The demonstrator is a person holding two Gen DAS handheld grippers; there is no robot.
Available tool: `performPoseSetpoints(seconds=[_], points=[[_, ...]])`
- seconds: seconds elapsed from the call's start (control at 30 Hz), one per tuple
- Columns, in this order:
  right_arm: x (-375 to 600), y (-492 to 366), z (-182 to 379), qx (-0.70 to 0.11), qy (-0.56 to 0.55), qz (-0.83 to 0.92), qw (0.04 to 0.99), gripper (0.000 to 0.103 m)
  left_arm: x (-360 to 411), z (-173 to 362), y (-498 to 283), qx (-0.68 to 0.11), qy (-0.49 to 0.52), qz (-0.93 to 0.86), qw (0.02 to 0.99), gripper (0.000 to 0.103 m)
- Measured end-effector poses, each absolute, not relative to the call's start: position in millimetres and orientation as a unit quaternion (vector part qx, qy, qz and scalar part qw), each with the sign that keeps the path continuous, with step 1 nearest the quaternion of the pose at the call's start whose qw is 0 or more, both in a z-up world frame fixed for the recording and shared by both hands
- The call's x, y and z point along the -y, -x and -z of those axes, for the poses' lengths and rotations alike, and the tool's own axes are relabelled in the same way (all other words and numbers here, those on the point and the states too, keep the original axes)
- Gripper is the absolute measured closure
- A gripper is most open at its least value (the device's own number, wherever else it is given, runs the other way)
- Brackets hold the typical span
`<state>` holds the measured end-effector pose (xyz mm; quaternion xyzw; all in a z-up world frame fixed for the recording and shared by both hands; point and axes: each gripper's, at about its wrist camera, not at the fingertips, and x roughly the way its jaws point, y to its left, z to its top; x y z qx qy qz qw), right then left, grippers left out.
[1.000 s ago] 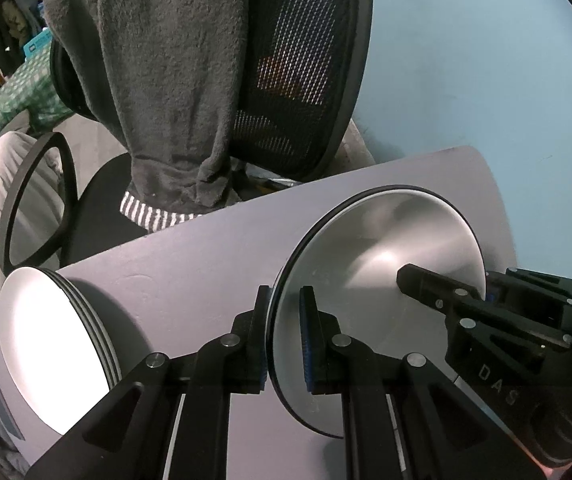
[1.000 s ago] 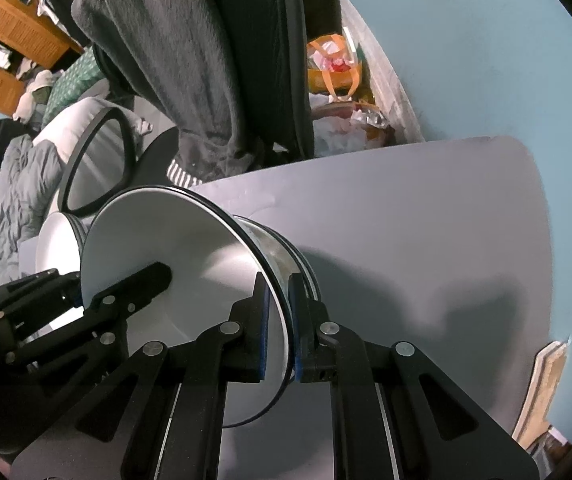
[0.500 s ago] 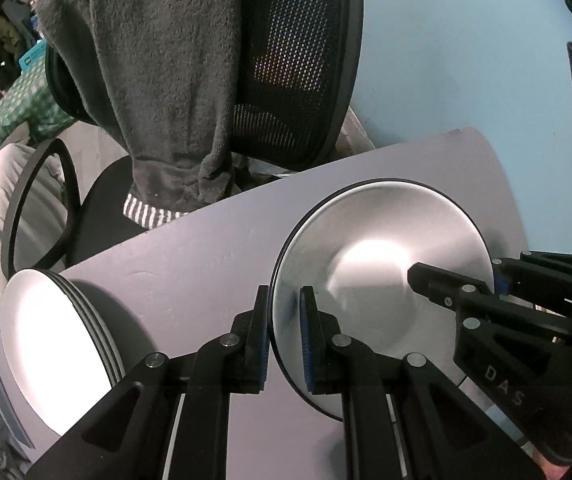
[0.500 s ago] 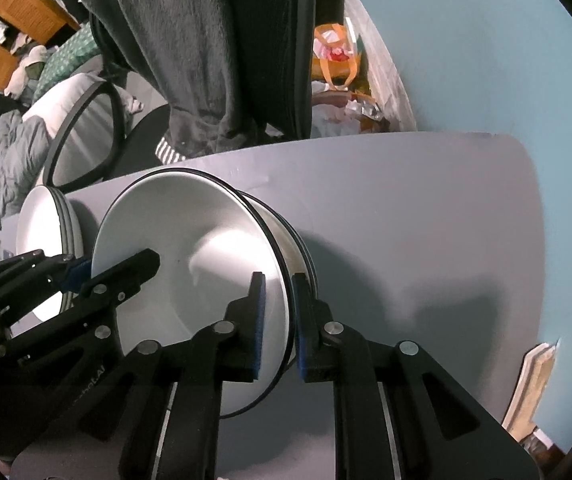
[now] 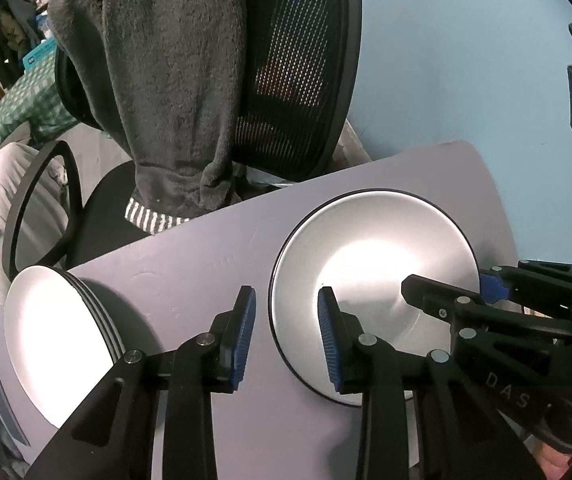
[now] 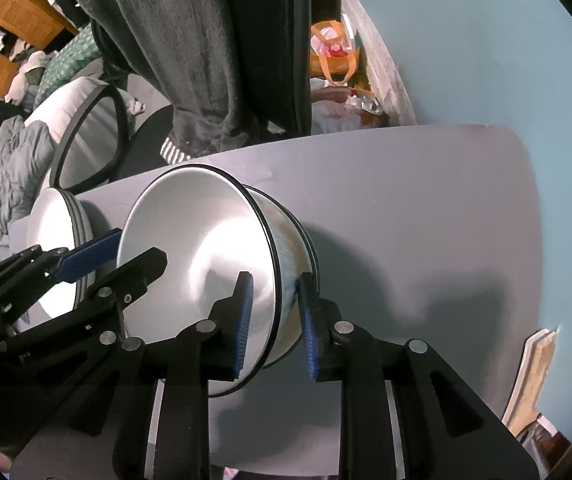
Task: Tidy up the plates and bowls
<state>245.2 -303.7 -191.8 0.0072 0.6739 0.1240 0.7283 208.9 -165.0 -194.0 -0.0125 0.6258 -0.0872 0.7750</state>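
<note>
A white bowl with a black rim rests on a stack of bowls on the grey table. My left gripper is open, its jaws astride the bowl's near left rim without gripping. My right gripper is open too, its pads either side of the bowl's right rim. A stack of white plates sits at the table's left, also in the right wrist view.
A black mesh office chair draped with a dark grey towel stands behind the table. A light blue wall is at the right. Bags and clutter lie on the floor beyond the table.
Both grippers have opened and let go of the bowl's rim. The bowl has come down onto the bowl stack on the table.
</note>
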Motion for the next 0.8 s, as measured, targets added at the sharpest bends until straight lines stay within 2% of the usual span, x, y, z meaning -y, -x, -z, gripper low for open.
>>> performPoseSetpoints(seconds=[0.23, 0.37, 0.53, 0.67, 0.77, 0.8], points=[[300, -243, 187, -0.674, -0.001, -0.118, 0.729, 0.077, 159, 191, -206, -0.627, 0.031, 0.087, 0.774, 0.068], [301, -240, 182, -0.667, 0.005, -0.108, 0.737, 0.069, 157, 189, -203, -0.627, 0.036, 0.087, 0.773, 0.068], [306, -237, 179, -0.665, 0.004, -0.104, 0.739, 0.069, 155, 185, -200, -0.629, 0.042, 0.091, 0.771, 0.068], [310, -234, 172, -0.661, 0.007, -0.106, 0.743, 0.068, 153, 180, -196, -0.626, 0.044, 0.095, 0.772, 0.060], [313, -231, 169, -0.657, 0.015, -0.105, 0.747, 0.062, 151, 178, -194, -0.625, 0.042, 0.095, 0.774, 0.050], [315, -231, 167, -0.655, 0.017, -0.105, 0.748, 0.059, 151, 178, -193, -0.624, 0.042, 0.095, 0.774, 0.050]])
